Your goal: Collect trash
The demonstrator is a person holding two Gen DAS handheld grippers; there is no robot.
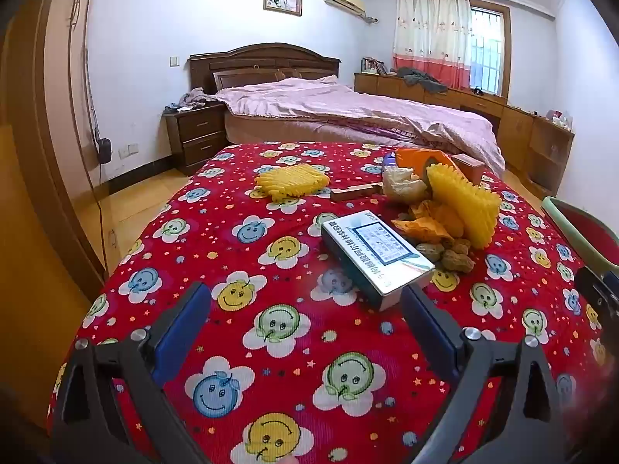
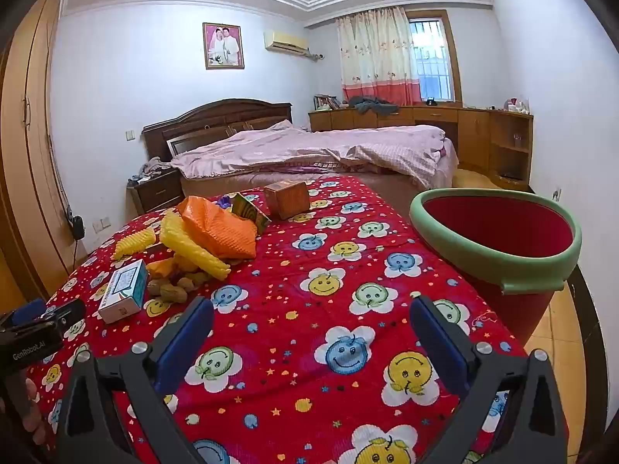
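A heap of trash lies on a table under a red smiley-flower cloth (image 1: 232, 263) (image 2: 309, 290). It holds a white and teal carton (image 1: 377, 253) (image 2: 123, 290), yellow foam netting (image 1: 464, 205) (image 2: 193, 251), another yellow net (image 1: 292, 181), orange wrap (image 2: 220, 228), crumpled paper (image 1: 402, 183), peanuts (image 1: 452, 255) (image 2: 174, 290) and a brown box (image 2: 288, 199). My left gripper (image 1: 305, 309) is open just short of the carton, nothing between its fingers. My right gripper (image 2: 311, 326) is open over bare cloth. A red bin with a green rim (image 2: 495, 270) (image 1: 580, 236) stands at the table's right edge.
A bed with a pink cover (image 1: 348, 112) (image 2: 309, 150) stands behind the table, a nightstand (image 1: 195, 135) left of it. Wooden cabinets (image 2: 491, 135) run along the window wall. A wardrobe (image 2: 27, 135) fills the left side. The left gripper's body (image 2: 31, 340) shows at the right view's left edge.
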